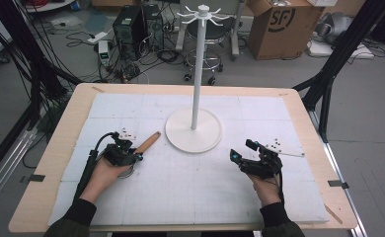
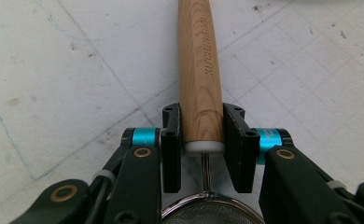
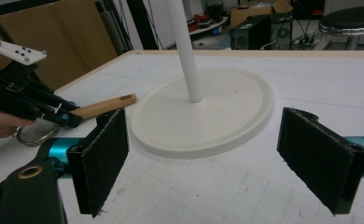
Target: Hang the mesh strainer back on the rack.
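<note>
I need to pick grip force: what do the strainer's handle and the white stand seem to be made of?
The strainer handle looks like light wood, matte, with visible grain and stamped lettering; its ring and stem look like shiny metal wire. The left gripper is shut on the handle. The white stand looks like smooth matte plastic or painted metal; which one is unclear.

You've got a strainer with smooth light wooden handle (image 2: 199, 70), metal mesh; matt white plastic stand (image 1: 194, 130); rough white mat (image 1: 180, 192).

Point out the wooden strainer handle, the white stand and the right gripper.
wooden strainer handle (image 2: 199, 70), left gripper view, mid-handle.
white stand (image 1: 194, 130), high view, round base.
right gripper (image 3: 203, 161), right gripper view, between its open jaws.
</note>
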{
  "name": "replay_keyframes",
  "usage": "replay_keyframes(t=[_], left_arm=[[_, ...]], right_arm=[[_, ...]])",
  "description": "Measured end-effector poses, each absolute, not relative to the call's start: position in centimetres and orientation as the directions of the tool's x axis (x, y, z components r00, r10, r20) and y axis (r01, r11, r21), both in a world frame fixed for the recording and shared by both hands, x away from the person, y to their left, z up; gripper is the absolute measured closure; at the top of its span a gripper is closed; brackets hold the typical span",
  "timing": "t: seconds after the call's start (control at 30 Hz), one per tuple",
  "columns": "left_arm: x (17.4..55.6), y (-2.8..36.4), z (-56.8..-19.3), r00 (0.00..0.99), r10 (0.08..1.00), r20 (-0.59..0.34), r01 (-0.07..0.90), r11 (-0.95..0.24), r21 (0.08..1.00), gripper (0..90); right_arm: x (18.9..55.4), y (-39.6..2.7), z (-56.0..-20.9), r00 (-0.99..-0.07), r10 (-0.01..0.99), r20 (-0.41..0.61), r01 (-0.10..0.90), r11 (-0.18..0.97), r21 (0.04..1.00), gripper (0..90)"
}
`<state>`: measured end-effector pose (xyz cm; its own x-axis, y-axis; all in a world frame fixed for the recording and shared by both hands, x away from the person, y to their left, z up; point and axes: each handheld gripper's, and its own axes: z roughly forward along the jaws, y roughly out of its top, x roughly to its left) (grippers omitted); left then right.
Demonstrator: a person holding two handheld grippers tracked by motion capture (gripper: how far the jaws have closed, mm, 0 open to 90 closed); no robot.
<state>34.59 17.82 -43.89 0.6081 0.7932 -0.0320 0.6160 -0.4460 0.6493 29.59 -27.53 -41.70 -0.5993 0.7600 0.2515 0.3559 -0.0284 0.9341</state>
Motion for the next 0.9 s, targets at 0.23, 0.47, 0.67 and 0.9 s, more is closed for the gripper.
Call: replay_keyframes(t=[0.23,0.47,0.67,0.9], left_arm=[[34.5,18.3,-43.8,0.613,0.788,-0.055,0.612,-0.429,0.664,70.8],[34.3,19.5,-43.3,0.621,0.772,-0.134,0.606,-0.365,0.707,71.2],[34.2,19.9,-43.3,0.617,0.774,-0.143,0.603,-0.348,0.718,71.5],[34.0,19.8,-43.1,0.625,0.769,-0.134,0.587,-0.35,0.73,71.6]], right_arm=[[29.6,-27.7,-41.7,-0.594,0.764,0.253,0.356,-0.033,0.934,15.6],[29.5,-27.8,-41.7,-0.591,0.766,0.253,0.359,-0.031,0.933,15.6],[29.5,-27.7,-41.8,-0.591,0.766,0.251,0.362,-0.026,0.932,15.6],[29.5,-27.8,-41.8,-0.588,0.769,0.251,0.359,-0.03,0.933,15.6]])
